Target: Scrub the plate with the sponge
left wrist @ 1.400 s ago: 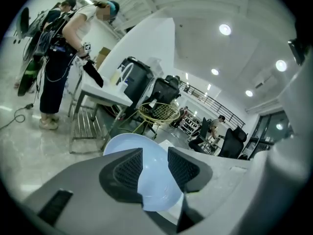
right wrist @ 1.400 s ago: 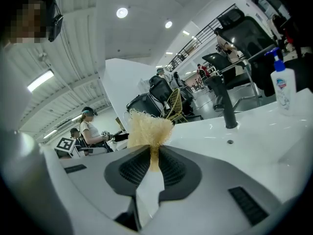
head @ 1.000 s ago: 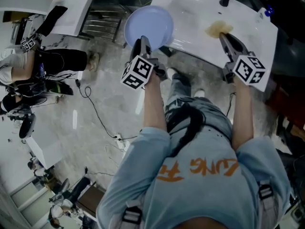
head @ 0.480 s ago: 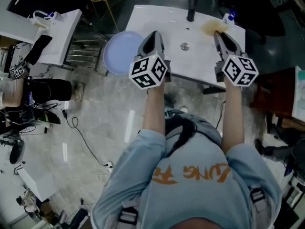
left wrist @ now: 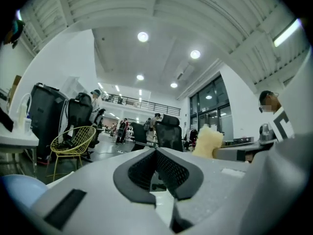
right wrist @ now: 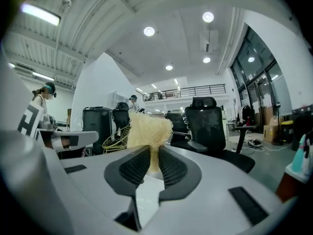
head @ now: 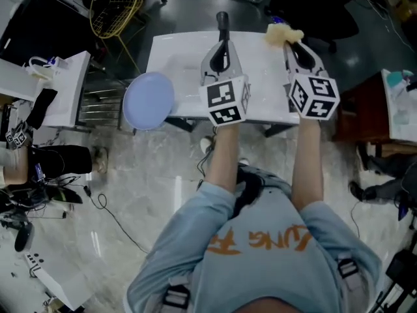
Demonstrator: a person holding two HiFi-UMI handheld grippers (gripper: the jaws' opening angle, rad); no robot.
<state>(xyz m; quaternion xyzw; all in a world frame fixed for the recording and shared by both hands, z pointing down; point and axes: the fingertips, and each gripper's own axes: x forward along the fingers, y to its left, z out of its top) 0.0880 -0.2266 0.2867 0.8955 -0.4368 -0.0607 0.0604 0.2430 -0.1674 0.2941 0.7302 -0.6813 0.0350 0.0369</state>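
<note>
Counts for you: 2 grippers in your hands, left gripper (left wrist: 156, 153) and right gripper (right wrist: 153, 153). 2 marker cubes, left cube (head: 226, 100) and right cube (head: 313, 95). 1 sponge (head: 281, 35). 1 plate (head: 148, 100). 1 sink (head: 179, 60) with 1 faucet (head: 223, 23). 1 yellow wire chair (head: 116, 6). 1 white side table (head: 68, 87).

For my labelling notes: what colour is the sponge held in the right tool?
Pale yellow. The sponge shows best in the right gripper view.
</note>
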